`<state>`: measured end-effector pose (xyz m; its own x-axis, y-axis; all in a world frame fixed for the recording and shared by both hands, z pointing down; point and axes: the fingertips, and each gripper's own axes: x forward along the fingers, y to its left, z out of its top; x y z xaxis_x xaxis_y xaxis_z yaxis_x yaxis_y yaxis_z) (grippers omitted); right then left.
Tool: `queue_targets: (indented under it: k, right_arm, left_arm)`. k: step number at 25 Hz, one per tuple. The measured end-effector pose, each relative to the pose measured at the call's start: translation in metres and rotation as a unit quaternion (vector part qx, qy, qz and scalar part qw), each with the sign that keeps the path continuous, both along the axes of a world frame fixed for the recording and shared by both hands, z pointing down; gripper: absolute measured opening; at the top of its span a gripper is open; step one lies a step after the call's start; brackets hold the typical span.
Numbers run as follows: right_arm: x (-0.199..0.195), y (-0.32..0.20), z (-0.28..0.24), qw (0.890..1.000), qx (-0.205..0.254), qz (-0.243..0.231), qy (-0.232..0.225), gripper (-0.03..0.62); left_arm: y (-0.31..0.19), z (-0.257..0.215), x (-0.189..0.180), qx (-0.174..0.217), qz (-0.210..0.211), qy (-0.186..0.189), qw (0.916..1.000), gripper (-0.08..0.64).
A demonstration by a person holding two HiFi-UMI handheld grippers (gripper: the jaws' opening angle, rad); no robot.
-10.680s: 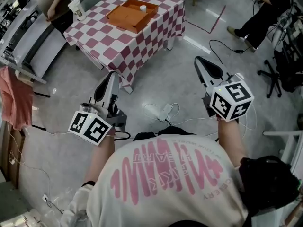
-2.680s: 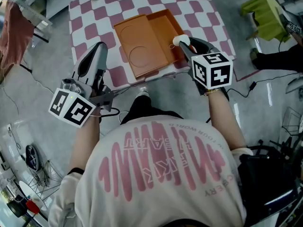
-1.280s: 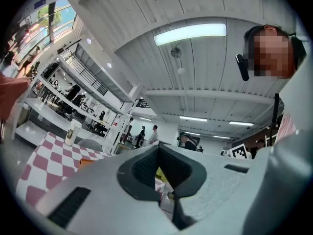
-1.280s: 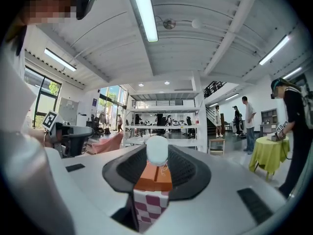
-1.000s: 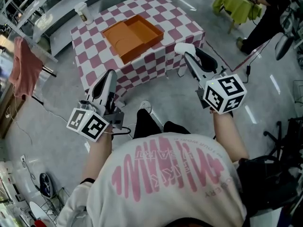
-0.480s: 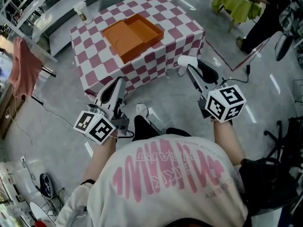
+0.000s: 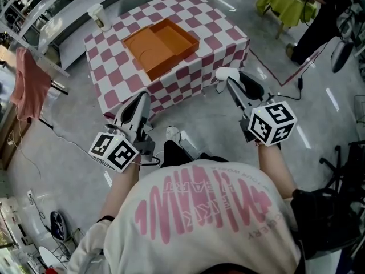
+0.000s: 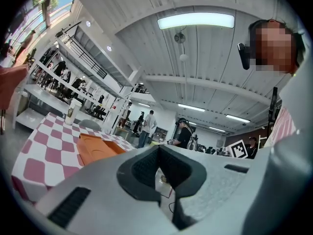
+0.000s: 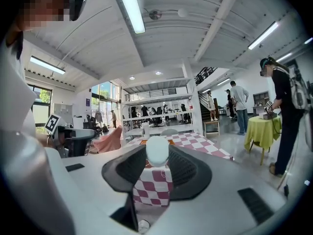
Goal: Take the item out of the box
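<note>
Head view with both gripper views: removal of an item from a box. The chief hazard here is a drop. The white item (image 7: pixel 226 73) is rounded and looks smooth, and it sits at the very tips of the right gripper (image 7: pixel 232 83) over bare floor (image 7: pixel 199 104), at about 1 o'clock from the person and well apart from the table (image 7: pixel 114 67). Any slackening of the squeeze, or a jolt to the arm, would probably let it roll out and fall. A hard squeeze could equally pop so curved a shape forward out of the pads. The right gripper's jaws stand fairly wide but are filled: they pinch the white item between the pads, one on each side of it, as the right gripper view shows. The left gripper (image 7: pixel 140 98), at about 10 o'clock, has its jaws pressed together with nothing between them. The orange box (image 7: pixel 174 34) lies open on the table at 12 o'clock and appears empty, so the removal itself looks done.
</note>
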<state>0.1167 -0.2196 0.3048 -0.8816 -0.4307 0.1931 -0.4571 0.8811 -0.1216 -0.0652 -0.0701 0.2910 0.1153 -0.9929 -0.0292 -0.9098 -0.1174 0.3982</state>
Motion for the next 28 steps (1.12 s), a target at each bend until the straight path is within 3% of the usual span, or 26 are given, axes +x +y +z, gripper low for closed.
queue_targets:
  k: [12, 28]
  right_arm:
    - [-0.007, -0.002, 0.007, 0.999, 0.017, -0.015, 0.033, 0.143]
    - [0.012, -0.007, 0.011, 0.999, 0.017, -0.002, 0.033, 0.143]
  left_arm:
    - [0.009, 0.008, -0.006, -0.012, -0.022, 0.004, 0.9997, 0.006]
    - [0.007, 0.006, 0.007, -0.006, -0.022, -0.002, 0.9997, 0.006]
